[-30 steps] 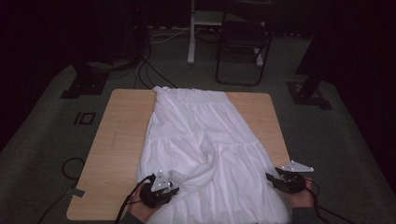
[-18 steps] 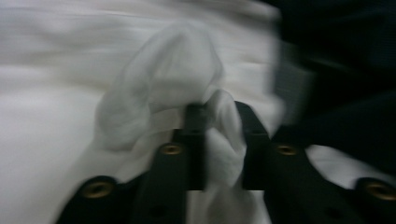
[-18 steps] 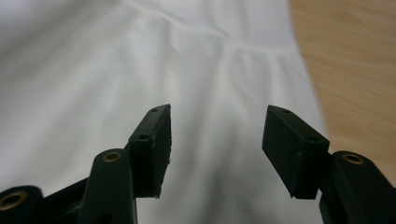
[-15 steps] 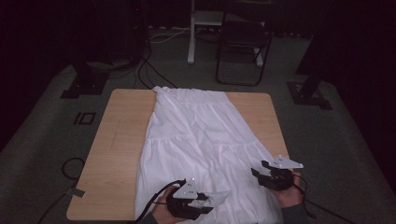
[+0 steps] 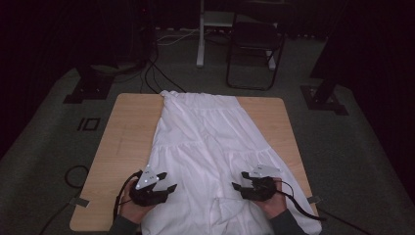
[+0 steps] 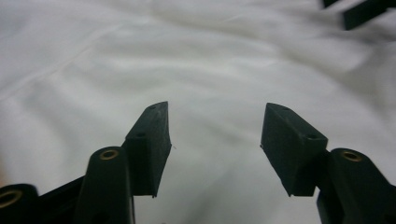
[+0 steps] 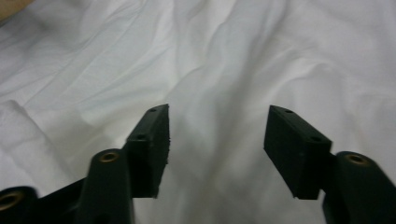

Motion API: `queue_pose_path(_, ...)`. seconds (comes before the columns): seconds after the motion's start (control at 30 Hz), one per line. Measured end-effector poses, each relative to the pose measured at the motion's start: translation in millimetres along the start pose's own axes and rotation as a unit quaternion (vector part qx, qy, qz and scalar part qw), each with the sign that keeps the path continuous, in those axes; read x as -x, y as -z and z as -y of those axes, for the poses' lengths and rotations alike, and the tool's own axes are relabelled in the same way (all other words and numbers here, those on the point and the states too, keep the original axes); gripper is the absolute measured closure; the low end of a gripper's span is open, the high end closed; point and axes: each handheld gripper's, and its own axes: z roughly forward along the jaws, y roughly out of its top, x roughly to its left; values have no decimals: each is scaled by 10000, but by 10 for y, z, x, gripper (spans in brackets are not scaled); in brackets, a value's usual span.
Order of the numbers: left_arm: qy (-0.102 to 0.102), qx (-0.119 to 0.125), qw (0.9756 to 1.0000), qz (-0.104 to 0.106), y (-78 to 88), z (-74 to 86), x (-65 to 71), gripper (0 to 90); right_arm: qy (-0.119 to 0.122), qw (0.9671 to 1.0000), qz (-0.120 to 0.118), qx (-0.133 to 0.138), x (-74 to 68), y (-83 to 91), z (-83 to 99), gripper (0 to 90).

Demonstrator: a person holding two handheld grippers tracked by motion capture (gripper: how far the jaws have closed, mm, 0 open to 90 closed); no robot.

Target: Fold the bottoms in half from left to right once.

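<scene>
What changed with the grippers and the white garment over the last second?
Both grippers' jaws have just been opening and now stand open over the white garment, nothing between them. The right gripper moved inward from the edge; the left gripper shifted right. The central bunch is smoothed. The table stayed put.

left gripper [image 5: 169,187] moved inward, jaws opening, empty | right gripper [image 5: 238,186] likewise | white dress [image 5: 205,142] smoothed

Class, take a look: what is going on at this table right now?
A person holds a hand-held gripper in each hand over a white garment spread lengthwise on a wooden table. The left hand-held gripper and the right hand-held gripper sit above the near end of the cloth, pointing towards each other. Both have just been opening their jaws, and nothing is between them; the cloth lies loose beneath.
</scene>
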Motion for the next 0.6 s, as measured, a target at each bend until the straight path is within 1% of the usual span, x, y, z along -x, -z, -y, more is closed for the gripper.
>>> queue_pose_path(0.03, 57, -36, 9999, -94, 6, 46, -56, 403, -59, 9999, -66, -49, -10, -52, -2, 367)
queue_pose_path(0.07, 57, -36, 9999, -94, 6, 46, -56, 403, -59, 9999, -66, -49, -10, -52, -2, 367)
queue_pose_path(0.1, 166, -53, 9997, -173, 5, 109, -110, 403, -110, 9998, -87, -142, -20, -118, 0, 338)
queue_pose_path(0.13, 185, -72, 9996, -203, 2, 133, -127, 396, -131, 9995, -96, -289, -32, -202, 9, 323)
queue_pose_path(0.17, 228, -105, 9994, -228, -7, 169, -150, 396, -132, 9993, -116, -342, -39, -233, 17, 329)
queue_pose_path(0.2, 248, -129, 9993, -241, -12, 186, -161, 396, -113, 9987, -150, -467, -45, -276, 29, 357)
queue_pose_path(0.23, 263, -149, 9992, -259, -23, 209, -172, 395, -94, 9984, -164, -525, -47, -295, 37, 388)
queue_pose_path(0.3, 276, -165, 9991, -273, -37, 223, -184, 395, -46, 9976, -333, -602, -51, -308, 49, 593)
queue_pose_path(0.33, 290, -165, 9991, -279, -43, 221, -183, 395, 11, 9971, -481, -588, -55, -292, 47, 725)
queue_pose_path(0.37, 262, -171, 9991, -278, -47, 214, -188, 395, 55, 9973, -462, -568, -59, -278, 42, 811)
queue_pose_path(0.4, 261, -166, 9991, -275, -51, 209, -188, 395, 112, 9977, -390, -542, -66, -243, 26, 880)
queue_pose_path(0.43, 261, -166, 9991, -275, -51, 209, -188, 395, 112, 9977, -390, -542, -66, -243, 26, 880)
queue_pose_path(0.47, 259, -150, 9992, -282, -58, 198, -184, 395, 169, 9988, -336, -321, -60, -144, -13, 892)
queue_pose_path(0.5, 273, -127, 9991, -284, -69, 192, -185, 394, 177, 9992, -284, -230, -59, -105, -28, 893)
queue_pose_path(0.57, 280, -153, 9991, -294, -76, 194, -193, 394, 137, 9994, -288, -96, -44, -42, -52, 893)
queue_pose_path(0.6, 280, -153, 9991, -294, -76, 194, -193, 394, 160, 9995, -265, -40, -40, -20, -60, 893)
